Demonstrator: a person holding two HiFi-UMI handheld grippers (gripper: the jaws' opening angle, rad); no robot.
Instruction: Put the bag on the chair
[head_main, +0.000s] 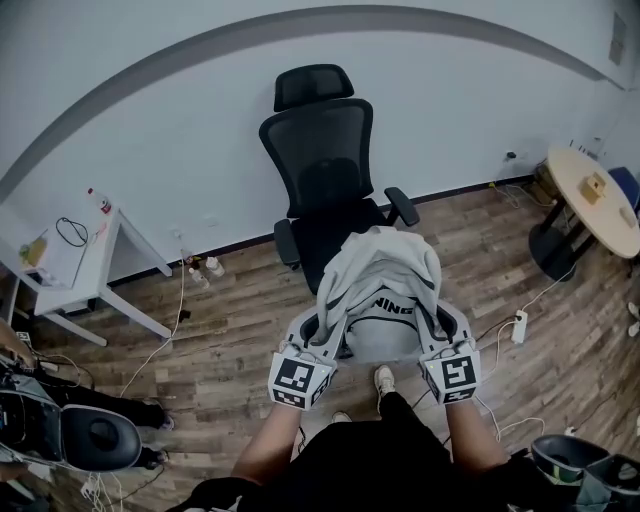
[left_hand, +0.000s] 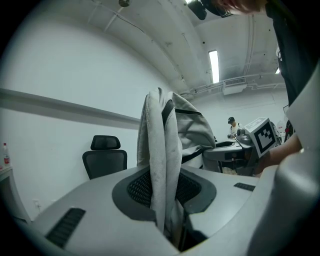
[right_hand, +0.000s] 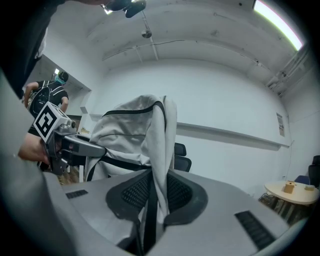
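A grey bag with black trim hangs in the air between my two grippers, just in front of the black mesh office chair. My left gripper is shut on the bag's left side, where a fold of grey fabric runs up between its jaws. On the bag's right side my right gripper is shut as well, pinching fabric and a black strap. The chair's seat is partly hidden behind the bag. In the left gripper view the chair stands at the left.
A white desk stands at the left with bottles and cables on the floor near it. At the right is a round wooden table, and a power strip lies on the wood floor. A person's legs and shoes show below the bag.
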